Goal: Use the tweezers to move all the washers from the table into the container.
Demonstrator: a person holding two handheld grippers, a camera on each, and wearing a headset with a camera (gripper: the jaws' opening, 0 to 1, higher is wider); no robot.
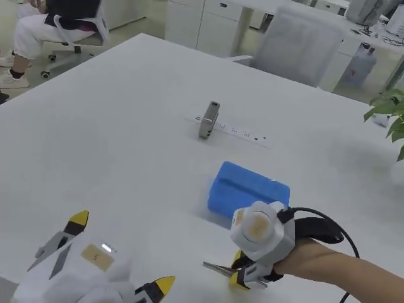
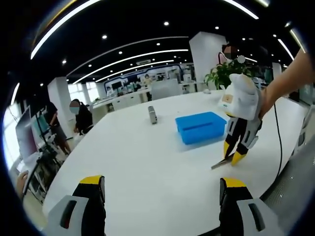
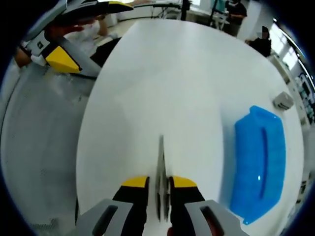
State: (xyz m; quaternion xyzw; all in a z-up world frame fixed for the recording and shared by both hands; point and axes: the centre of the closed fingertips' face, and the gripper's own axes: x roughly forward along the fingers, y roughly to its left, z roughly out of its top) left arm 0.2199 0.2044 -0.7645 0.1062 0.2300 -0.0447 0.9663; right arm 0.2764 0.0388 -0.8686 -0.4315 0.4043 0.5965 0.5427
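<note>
The right tool [image 1: 238,271] is clenched on the tweezers [image 1: 218,269], whose thin metal tips stick out past its yellow jaws and point low, close to the white desk [image 1: 126,126]. The blue container [image 1: 249,189] sits on the desk just beside this tool, on its far side in the head view. The left tool [image 2: 160,184] is released, its jaws spread wide, and hangs over the near left part of the desk, well apart from the container. Further back a white power strip [image 1: 237,131] lies flat with a grey plug [image 1: 208,118] at one end. A leafy plant [image 1: 388,110] stands by the desk's right edge
</note>
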